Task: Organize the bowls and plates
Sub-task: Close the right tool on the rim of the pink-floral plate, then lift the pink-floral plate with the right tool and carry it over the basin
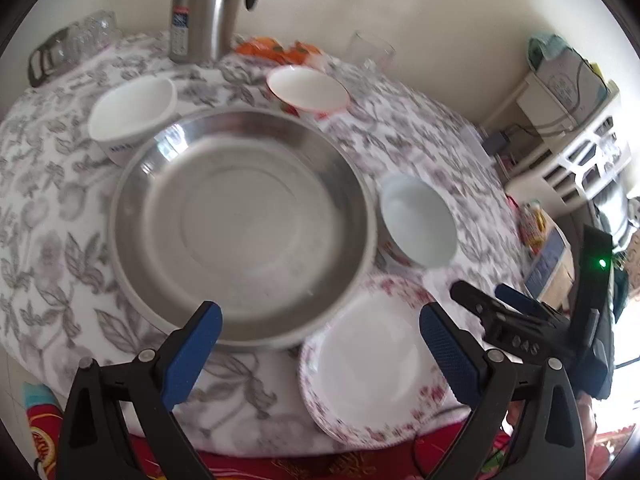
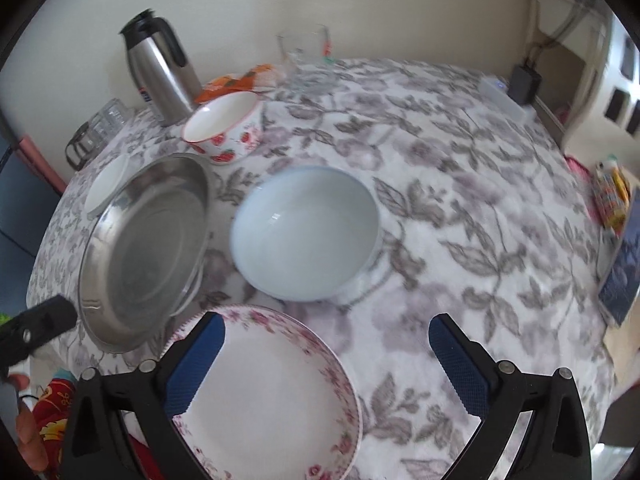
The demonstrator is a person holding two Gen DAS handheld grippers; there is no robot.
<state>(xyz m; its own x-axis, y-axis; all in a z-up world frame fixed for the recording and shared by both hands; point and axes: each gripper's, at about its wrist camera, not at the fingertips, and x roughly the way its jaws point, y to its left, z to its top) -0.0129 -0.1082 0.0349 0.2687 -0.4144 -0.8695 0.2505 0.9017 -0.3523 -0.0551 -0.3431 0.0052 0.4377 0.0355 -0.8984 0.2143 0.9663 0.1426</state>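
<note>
Right wrist view: right gripper point(image 2: 326, 354) hangs with jaws spread wide, nothing between the pads, angled steeply down at the table edge. Directly below it sits the floral plate point(image 2: 276, 392); the left finger point(image 2: 196, 364) overlaps the plate's near-left rim in the picture, the right finger hangs over bare tablecloth point(image 2: 460, 208), so the plate lies left of the jaw centreline. Just beyond the plate, dead ahead, is the pale blue bowl point(image 2: 306, 234), apart from the plate rim. Left of that, the steel dish point(image 2: 148, 248), tilted in this view, its near rim just beside the plate. Farther back, the strawberry bowl point(image 2: 224, 130), then the thermos point(image 2: 160, 76) by the wall. Left wrist view: left gripper point(image 1: 320, 346) also fully open and empty, sitting over the near rim of the steel dish point(image 1: 244, 220), with the floral plate point(image 1: 374, 364) between its fingers toward the right one. A white bowl point(image 1: 132, 110) sits beyond the dish on the left. Judgement: the plate is closest to both claws, but the right one is better lined up on it; the left one is lined up on the dish. Bowls are round, so no axis matters, only rim access. The blue bowl is the right hand's nearest bowl.
</note>
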